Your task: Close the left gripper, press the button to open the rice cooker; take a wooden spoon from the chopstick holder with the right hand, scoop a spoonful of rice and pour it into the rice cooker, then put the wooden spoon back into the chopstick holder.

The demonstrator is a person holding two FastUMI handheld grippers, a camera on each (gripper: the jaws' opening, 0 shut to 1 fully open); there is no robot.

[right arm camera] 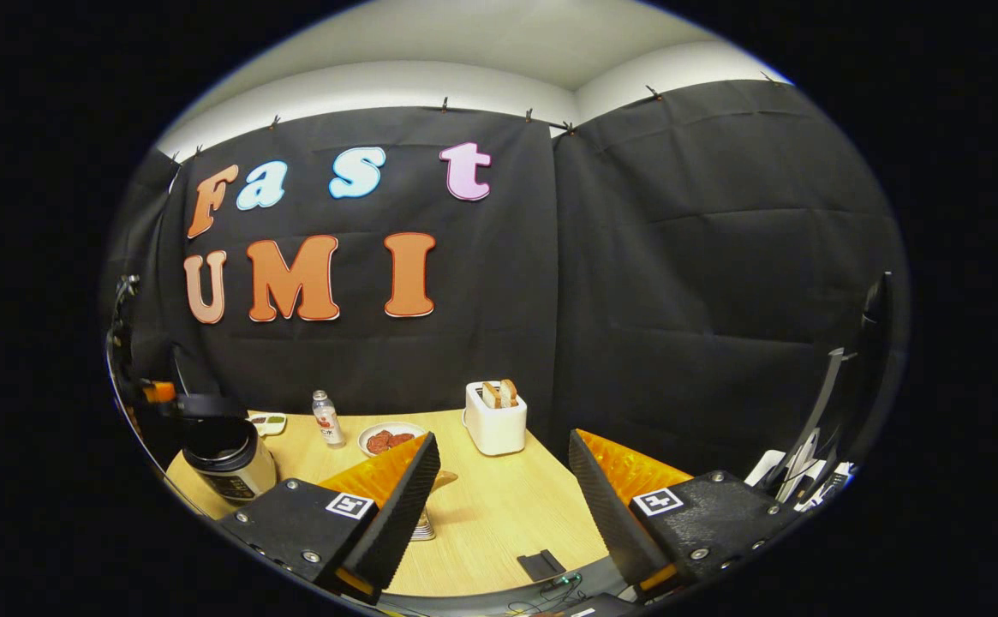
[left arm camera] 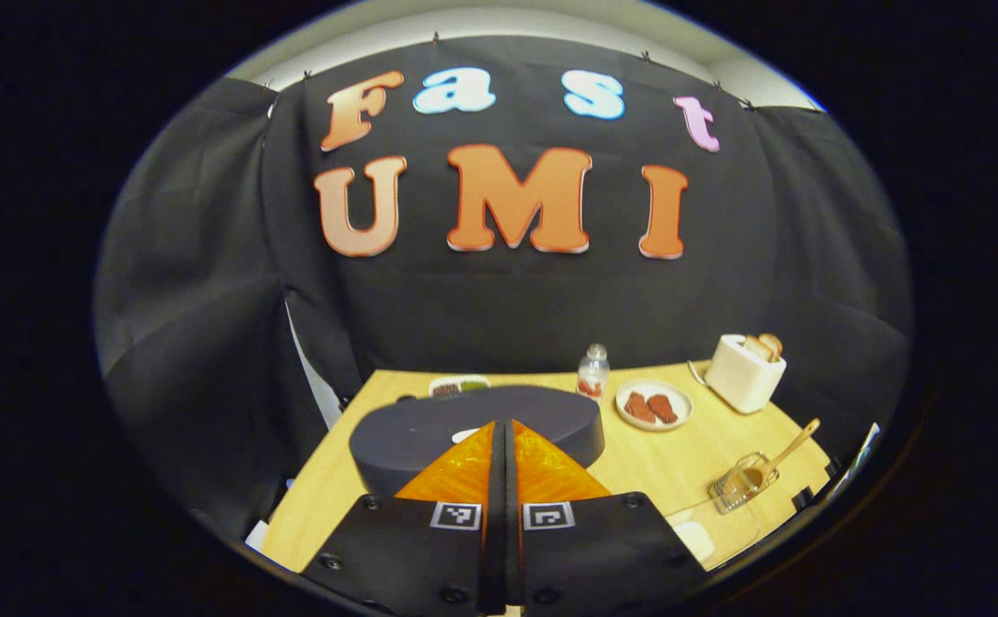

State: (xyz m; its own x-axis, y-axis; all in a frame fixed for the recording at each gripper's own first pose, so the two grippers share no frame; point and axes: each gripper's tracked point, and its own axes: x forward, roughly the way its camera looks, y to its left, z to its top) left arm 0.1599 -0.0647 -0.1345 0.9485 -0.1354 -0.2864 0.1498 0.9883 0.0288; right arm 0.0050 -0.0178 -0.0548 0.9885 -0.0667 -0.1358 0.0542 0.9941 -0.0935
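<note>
The dark rice cooker (left arm camera: 430,433) sits right under my left gripper (left arm camera: 503,426), lid down. The gripper is shut with nothing between its fingers, and its tips hang over a pale spot on the lid; I cannot tell whether they touch. A wooden spoon (left arm camera: 785,452) leans in the wire chopstick holder (left arm camera: 740,488) at the right. In the right gripper view, my right gripper (right arm camera: 503,450) is open and empty above the table. The holder (right arm camera: 424,524) is half hidden behind its left finger. The cooker (right arm camera: 229,463) stands far left, with the left gripper (right arm camera: 175,398) on top of it.
On the wooden table (left arm camera: 661,463) stand a white toaster (left arm camera: 745,371) with bread, a plate of meat (left arm camera: 653,405), a small bottle (left arm camera: 592,373) and a little dish (left arm camera: 459,386). A clear container of something white (left arm camera: 694,538) sits near the front edge. A stand (right arm camera: 811,437) rises off the table's right side.
</note>
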